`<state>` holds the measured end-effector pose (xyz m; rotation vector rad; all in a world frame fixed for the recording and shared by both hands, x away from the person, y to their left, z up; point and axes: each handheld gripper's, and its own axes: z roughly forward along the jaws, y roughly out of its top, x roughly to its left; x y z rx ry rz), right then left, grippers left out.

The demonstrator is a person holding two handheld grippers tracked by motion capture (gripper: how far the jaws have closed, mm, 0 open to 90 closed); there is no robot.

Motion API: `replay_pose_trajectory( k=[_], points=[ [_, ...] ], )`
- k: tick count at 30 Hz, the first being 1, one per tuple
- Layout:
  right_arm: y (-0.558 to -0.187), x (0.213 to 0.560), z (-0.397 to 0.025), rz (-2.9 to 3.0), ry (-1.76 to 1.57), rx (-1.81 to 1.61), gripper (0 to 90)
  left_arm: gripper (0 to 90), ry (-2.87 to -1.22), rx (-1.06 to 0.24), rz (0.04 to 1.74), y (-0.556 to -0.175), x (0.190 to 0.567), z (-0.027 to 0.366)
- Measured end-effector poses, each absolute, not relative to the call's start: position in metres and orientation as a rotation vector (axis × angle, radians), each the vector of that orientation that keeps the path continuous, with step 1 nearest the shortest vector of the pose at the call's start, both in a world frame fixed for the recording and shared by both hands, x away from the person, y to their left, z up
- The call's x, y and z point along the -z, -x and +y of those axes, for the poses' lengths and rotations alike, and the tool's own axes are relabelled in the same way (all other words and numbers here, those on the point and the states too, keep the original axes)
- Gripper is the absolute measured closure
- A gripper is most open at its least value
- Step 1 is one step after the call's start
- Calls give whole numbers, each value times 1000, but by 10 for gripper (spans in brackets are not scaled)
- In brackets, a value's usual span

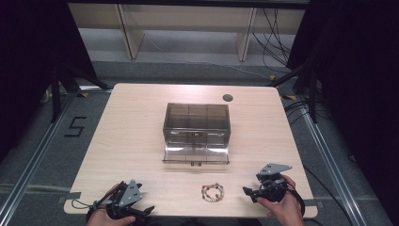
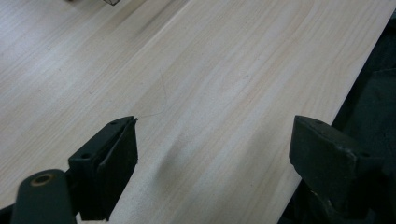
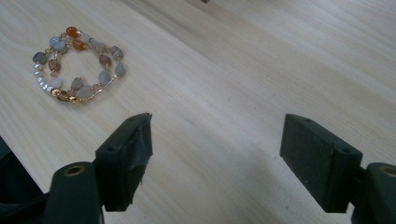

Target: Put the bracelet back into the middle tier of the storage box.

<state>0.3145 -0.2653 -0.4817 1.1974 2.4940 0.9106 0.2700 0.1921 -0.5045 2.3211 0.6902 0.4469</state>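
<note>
So far nothing looks begun: the surface [image 1: 141, 122] carries a clear drawer box [image 1: 196, 123] mid-way, its drawer [image 1: 195, 155] pulled out. Both the left gripper [image 1: 141, 212] and right gripper [image 1: 249, 193] gape empty at the near edge, the bead bracelet [image 1: 212, 192] between them, untouched.

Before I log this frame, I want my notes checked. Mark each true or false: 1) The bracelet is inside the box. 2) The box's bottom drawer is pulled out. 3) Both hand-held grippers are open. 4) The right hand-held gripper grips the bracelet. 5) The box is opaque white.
1) False: the beaded bracelet lies on the wooden table, in front of the box.
2) True: the drawer of the clear drawer box is pulled out.
3) True: left hand-held gripper and right hand-held gripper have jaws apart.
4) False: it holds nothing.
5) False: it is see-through and smoky.
</note>
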Motion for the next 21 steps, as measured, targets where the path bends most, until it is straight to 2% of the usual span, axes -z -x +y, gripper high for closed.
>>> replay_pose_trajectory(
  k=[21],
  points=[
    [-318, 473, -215, 2657, -988, -852, 417, 153, -2330, -442, 679, -271, 505, 192]
  ],
)
